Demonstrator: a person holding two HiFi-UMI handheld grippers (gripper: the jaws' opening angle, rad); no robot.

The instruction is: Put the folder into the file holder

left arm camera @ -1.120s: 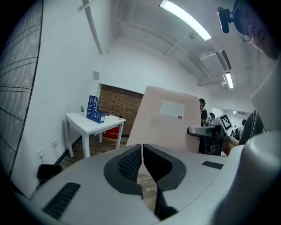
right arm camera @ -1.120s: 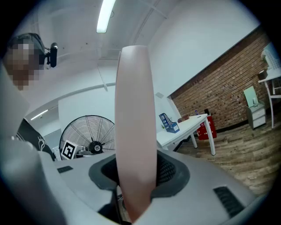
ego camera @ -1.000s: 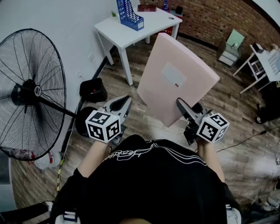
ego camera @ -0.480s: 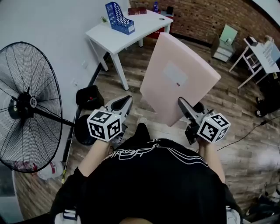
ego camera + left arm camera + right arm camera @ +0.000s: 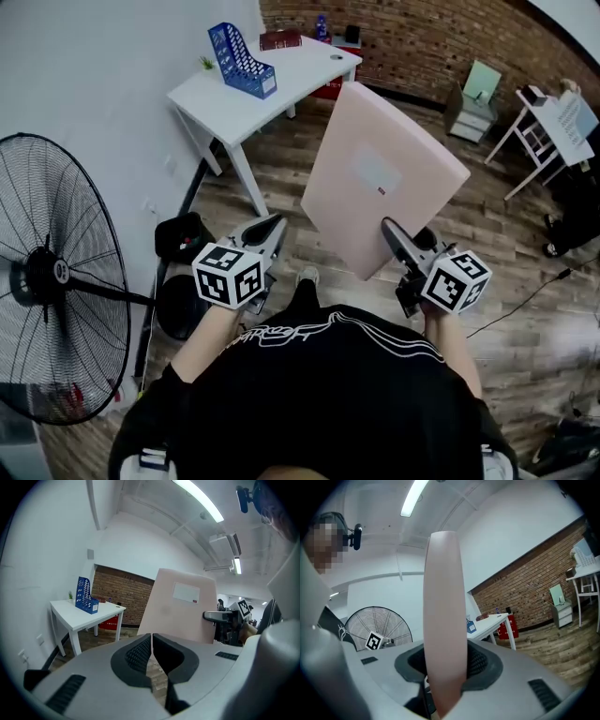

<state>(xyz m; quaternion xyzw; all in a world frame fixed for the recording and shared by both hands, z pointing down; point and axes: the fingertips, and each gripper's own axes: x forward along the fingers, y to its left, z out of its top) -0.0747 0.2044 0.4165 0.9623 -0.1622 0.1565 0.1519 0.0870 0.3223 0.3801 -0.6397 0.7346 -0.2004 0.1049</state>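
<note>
The right gripper (image 5: 446, 665) has its jaws clamped on the bottom edge of the pink folder (image 5: 382, 178). The pads press it from both sides and stand only as far apart as the folder is thick. The left gripper (image 5: 151, 651) has its jaws closed together with nothing in them, and it hangs just to the left of the folder without touching it.

The folder is up in the air in front of the person, tilted, with a pale label on its face. The blue file holder (image 5: 241, 61) stands on the white table (image 5: 298, 67) by the wall, ahead and to the left, well apart from the folder. A few small things sit at the table's far end, one perhaps a bottle; they are too small to tell. A big black fan (image 5: 54, 281) stands on the floor at the left.
</note>
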